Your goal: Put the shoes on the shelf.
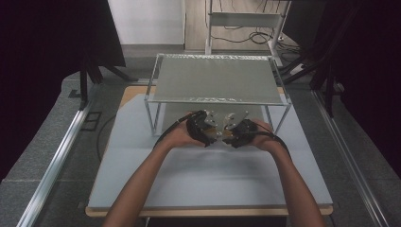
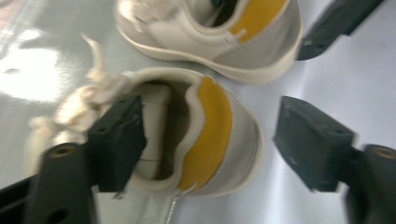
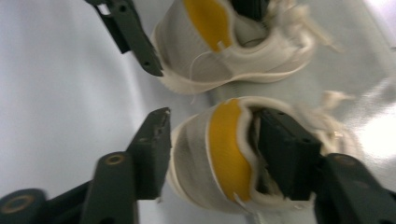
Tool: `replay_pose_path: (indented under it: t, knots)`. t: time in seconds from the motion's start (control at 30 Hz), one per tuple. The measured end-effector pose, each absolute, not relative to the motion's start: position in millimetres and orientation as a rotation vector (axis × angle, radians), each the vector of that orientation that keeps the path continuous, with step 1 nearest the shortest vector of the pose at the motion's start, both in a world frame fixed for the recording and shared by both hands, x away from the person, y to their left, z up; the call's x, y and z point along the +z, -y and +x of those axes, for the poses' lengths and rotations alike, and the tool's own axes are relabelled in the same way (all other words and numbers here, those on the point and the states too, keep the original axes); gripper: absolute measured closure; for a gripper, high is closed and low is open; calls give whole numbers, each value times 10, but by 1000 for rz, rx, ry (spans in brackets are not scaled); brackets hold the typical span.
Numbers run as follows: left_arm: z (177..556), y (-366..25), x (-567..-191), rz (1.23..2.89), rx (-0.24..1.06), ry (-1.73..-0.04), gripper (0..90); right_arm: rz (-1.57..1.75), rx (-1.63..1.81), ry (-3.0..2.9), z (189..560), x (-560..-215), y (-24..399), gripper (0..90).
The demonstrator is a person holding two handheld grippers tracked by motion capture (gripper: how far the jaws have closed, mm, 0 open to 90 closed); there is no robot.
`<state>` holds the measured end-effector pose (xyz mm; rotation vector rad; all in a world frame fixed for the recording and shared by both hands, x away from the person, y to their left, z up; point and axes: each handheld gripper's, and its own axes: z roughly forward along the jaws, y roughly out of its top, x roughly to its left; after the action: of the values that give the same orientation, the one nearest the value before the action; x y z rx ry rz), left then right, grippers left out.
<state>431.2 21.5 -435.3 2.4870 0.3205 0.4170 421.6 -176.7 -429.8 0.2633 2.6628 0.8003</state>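
Two cream sneakers with yellow heel patches lie side by side on the pale table, heels toward me. In the left gripper view, my left gripper (image 2: 210,126) straddles the heel of the near sneaker (image 2: 219,140). One jaw sits inside the shoe's opening and the other stands clear of the heel, so it is open. In the right gripper view, my right gripper (image 3: 217,130) straddles the heel of the other sneaker (image 3: 224,149) the same way. Its outer jaw is just off the heel. In the high view both grippers, left (image 1: 208,127) and right (image 1: 236,130), sit close together in front of the rack.
A metal wire rack (image 1: 217,78) with a grey shelf top stands on the far half of the table (image 1: 189,179), its legs just beyond the hands. Metal rails run along the floor on both sides. Each gripper view also catches the other gripper's jaw (image 2: 336,23) (image 3: 130,32).
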Motion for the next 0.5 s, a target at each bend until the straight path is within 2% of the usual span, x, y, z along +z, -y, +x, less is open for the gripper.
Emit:
replay_pose_path:
  t: [0.07,0.17,0.27,0.37,0.4,0.5]
  knots:
    - [4228,-284,-4285,2440,456,-347,192,278,825,-2582,4106,-4254,1800,365]
    - [4114,-383,-4230,2399,458,-374,192,292,854,-2542,4007,-4219,1823,343]
    - [3928,-559,-4181,2348,456,-435,205,310,962,-2436,3799,-4136,1905,347]
    - [3790,-707,-4169,2305,464,-526,249,361,1021,-2354,3612,-4106,2012,391]
    - [3739,-776,-4178,2291,481,-599,291,370,1031,-2340,3565,-4114,2051,413]
    - [3699,-900,-4249,2249,451,-775,530,526,1019,-2277,3469,-4218,2202,563]
